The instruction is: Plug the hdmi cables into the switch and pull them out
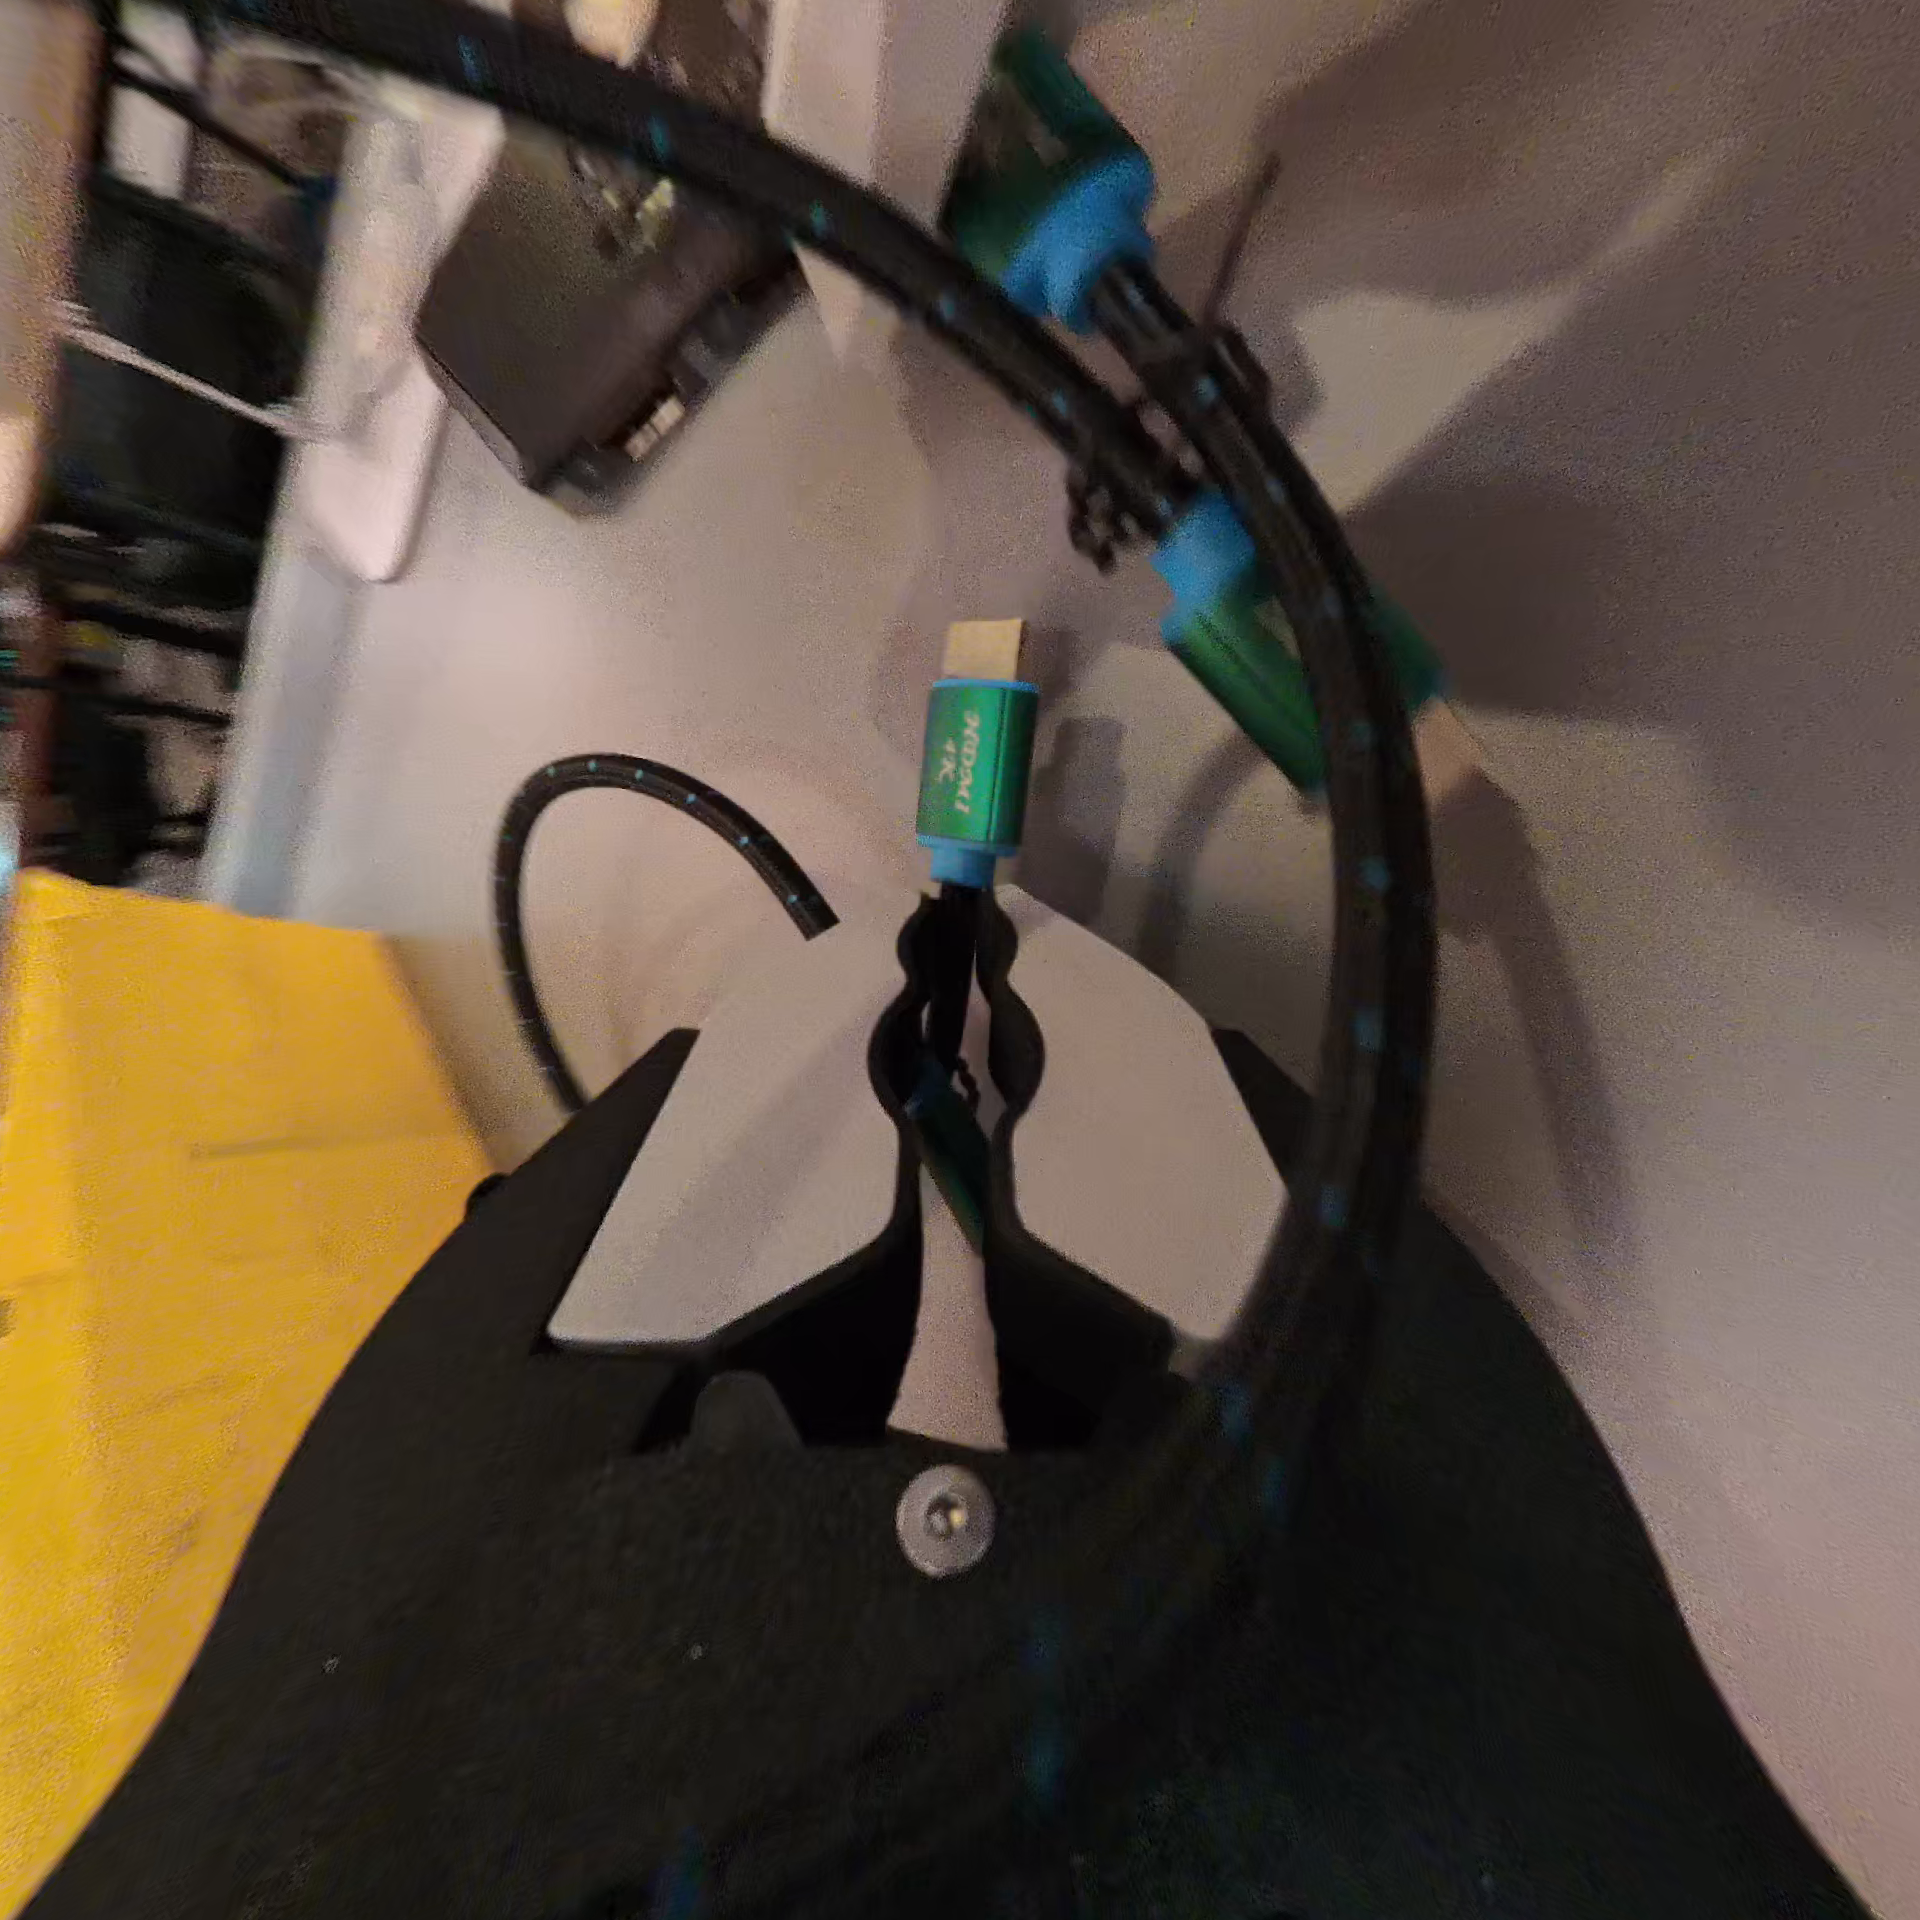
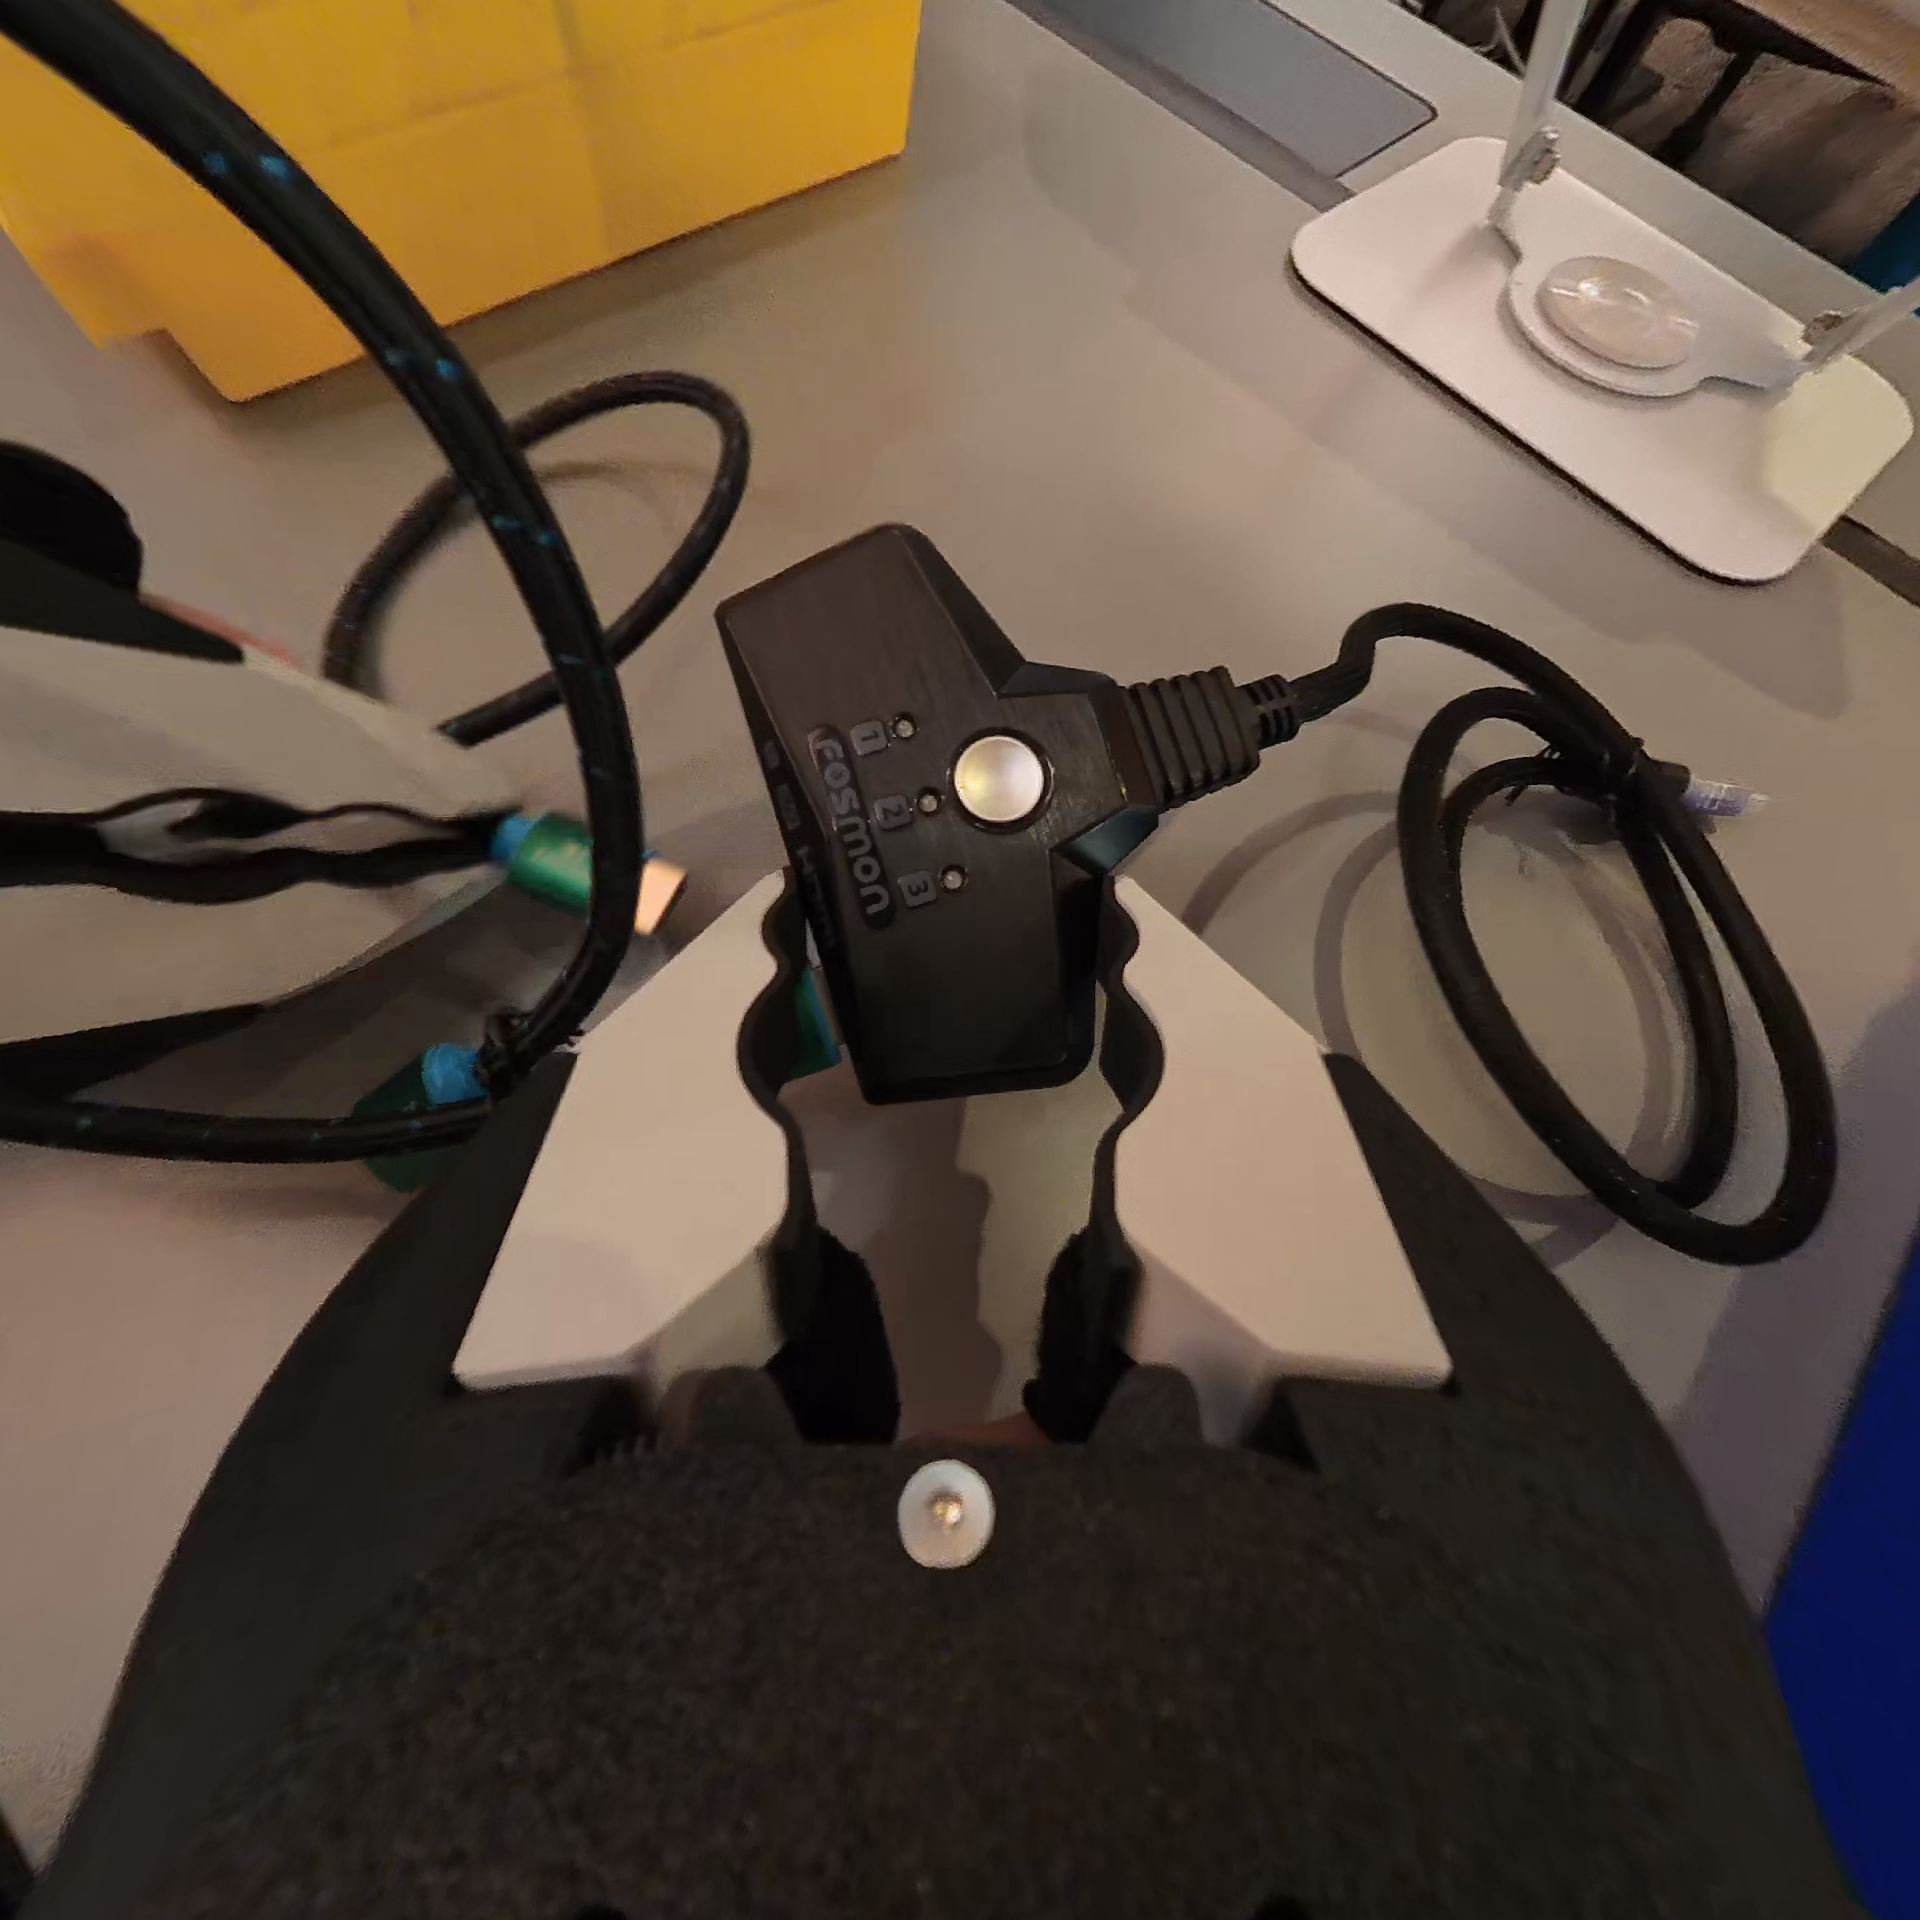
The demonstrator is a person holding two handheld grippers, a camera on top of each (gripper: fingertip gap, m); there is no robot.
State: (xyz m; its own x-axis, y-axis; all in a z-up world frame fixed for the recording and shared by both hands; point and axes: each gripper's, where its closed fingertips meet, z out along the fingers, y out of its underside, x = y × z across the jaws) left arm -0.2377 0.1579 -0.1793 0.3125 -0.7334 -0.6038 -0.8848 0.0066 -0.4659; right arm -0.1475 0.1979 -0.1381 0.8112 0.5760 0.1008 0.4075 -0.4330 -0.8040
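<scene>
Here the right gripper point(image 2: 951, 997) is clamped on the near end of the black switch point(image 2: 914, 810), raised off the table point(image 2: 1039, 436). The left gripper point(image 1: 951, 997) pinches a braided cable just behind its green plug point(image 1: 977, 769), gold tip bare. Farther off, 2 more green plugs point(image 1: 1247, 644) hang loose. Judging by that, nothing appears plugged in yet.

from the left wrist we look along our fingers at close range, tilted down over the grey table point(image 1: 1662, 935), the view blurred. from the right wrist we look steeply down, just as near. both views share the switch point(image 2: 914, 821), the yellow box point(image 2: 468, 156) and the braided cables point(image 2: 540, 582).
</scene>
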